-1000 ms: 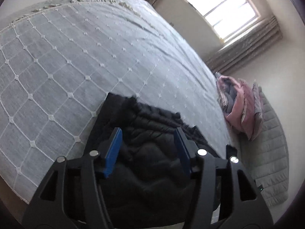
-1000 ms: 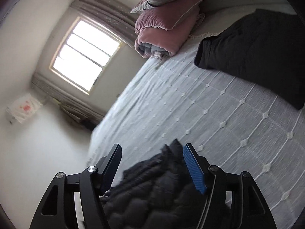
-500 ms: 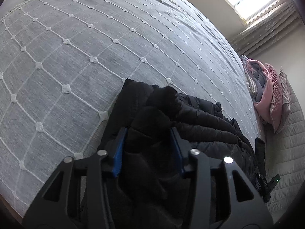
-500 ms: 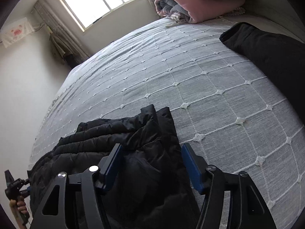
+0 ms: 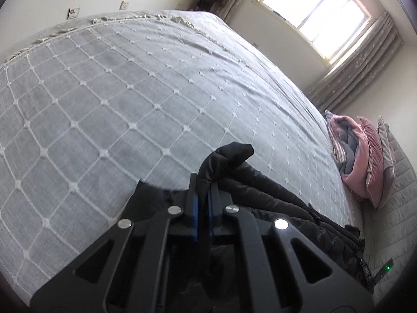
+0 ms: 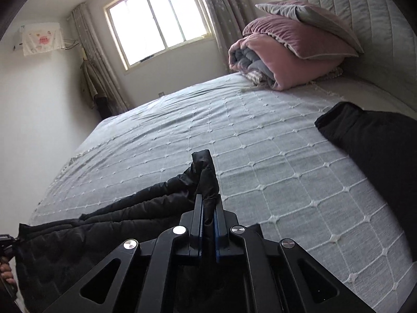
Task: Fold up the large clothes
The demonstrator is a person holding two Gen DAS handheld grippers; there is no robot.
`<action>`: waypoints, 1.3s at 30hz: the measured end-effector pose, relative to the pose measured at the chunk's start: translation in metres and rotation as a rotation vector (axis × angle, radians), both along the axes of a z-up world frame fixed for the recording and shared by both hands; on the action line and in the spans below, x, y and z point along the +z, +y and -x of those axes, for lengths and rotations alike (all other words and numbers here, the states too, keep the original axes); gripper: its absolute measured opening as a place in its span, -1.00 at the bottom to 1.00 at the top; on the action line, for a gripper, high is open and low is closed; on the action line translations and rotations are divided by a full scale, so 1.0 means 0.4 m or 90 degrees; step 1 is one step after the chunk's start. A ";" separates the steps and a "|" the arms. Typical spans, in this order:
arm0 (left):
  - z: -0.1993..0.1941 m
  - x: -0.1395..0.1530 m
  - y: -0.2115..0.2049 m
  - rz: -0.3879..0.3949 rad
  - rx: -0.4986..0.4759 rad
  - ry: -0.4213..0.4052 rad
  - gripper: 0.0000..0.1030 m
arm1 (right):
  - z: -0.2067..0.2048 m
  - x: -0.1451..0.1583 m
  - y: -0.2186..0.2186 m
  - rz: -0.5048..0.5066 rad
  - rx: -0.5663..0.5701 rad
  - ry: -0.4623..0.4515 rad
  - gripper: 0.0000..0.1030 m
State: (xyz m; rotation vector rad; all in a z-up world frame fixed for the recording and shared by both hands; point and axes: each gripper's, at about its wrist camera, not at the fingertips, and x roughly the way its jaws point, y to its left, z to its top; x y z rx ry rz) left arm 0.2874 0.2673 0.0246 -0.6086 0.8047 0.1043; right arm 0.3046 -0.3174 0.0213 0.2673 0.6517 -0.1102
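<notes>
- Jacket (image 5: 273,195), black and quilted, is seen lying along the near edge of the bed (image 5: 130,91), stretched between the two claws.
- One bunched corner of it is pinched by the left claw (image 5: 202,195), whose blue pads are closed on the fabric; a fold sticks up past the tips.
- Folded pink bedding (image 5: 362,156) is stacked at the headboard end, well apart from the jacket.
- In the right view, another corner of the jacket (image 6: 130,208) is clamped by the right claw (image 6: 207,206), with a dark tuft standing above the tips.
- A second black garment (image 6: 370,140) is laid on the bed to the right, apart from the jacket.
</notes>
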 end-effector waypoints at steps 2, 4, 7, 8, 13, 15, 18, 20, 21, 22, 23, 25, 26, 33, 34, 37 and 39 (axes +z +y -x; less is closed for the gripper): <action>-0.038 -0.029 -0.006 0.000 0.010 0.000 -0.88 | -0.027 -0.017 0.004 0.023 -0.020 0.006 -0.90; -0.064 -0.077 -0.012 -0.013 0.017 0.020 -0.88 | -0.059 -0.052 0.002 0.031 -0.021 0.035 -0.90; -0.096 -0.135 -0.009 -0.029 0.018 0.053 -0.87 | -0.101 -0.129 -0.021 0.012 -0.022 0.082 -0.90; -0.099 -0.149 -0.006 -0.027 0.020 0.058 -0.87 | -0.109 -0.150 -0.035 -0.006 -0.024 0.092 -0.90; -0.103 -0.178 -0.035 -0.102 0.020 0.081 -0.87 | -0.140 -0.194 -0.039 -0.015 -0.022 0.124 -0.89; -0.106 -0.184 -0.043 -0.121 0.018 0.081 -0.86 | -0.145 -0.210 -0.028 0.007 -0.030 0.146 -0.89; -0.111 -0.203 -0.030 -0.101 0.022 0.087 -0.84 | -0.148 -0.241 -0.037 0.014 -0.045 0.169 -0.86; -0.110 -0.207 -0.024 -0.093 0.023 0.087 -0.77 | -0.145 -0.257 -0.057 -0.007 -0.061 0.176 -0.83; -0.108 -0.207 -0.022 -0.095 0.027 0.089 -0.73 | -0.144 -0.263 -0.069 -0.020 -0.069 0.178 -0.73; -0.102 -0.204 -0.022 -0.097 0.031 0.090 -0.66 | -0.142 -0.268 -0.078 -0.026 -0.077 0.182 -0.67; -0.099 -0.201 -0.021 -0.094 0.032 0.088 -0.63 | -0.141 -0.269 -0.082 -0.031 -0.078 0.182 -0.61; -0.088 -0.189 -0.013 -0.079 0.037 0.087 -0.59 | -0.138 -0.261 -0.081 -0.030 -0.076 0.191 -0.56; -0.078 -0.176 -0.005 -0.067 0.041 0.084 -0.57 | -0.135 -0.251 -0.078 -0.026 -0.077 0.197 -0.54; 0.055 0.003 -0.044 -0.124 0.036 -0.035 -0.02 | -0.030 -0.054 -0.043 -0.046 -0.059 0.106 0.41; 0.074 0.026 -0.069 -0.138 0.025 -0.054 0.12 | -0.004 -0.028 -0.022 -0.035 -0.051 0.083 0.43; 0.109 0.065 -0.191 -0.181 -0.039 -0.091 0.22 | 0.036 -0.011 0.051 -0.030 0.009 0.081 0.43; 0.105 0.056 -0.270 -0.212 -0.093 -0.084 0.24 | 0.044 -0.035 0.110 -0.053 0.079 0.109 0.43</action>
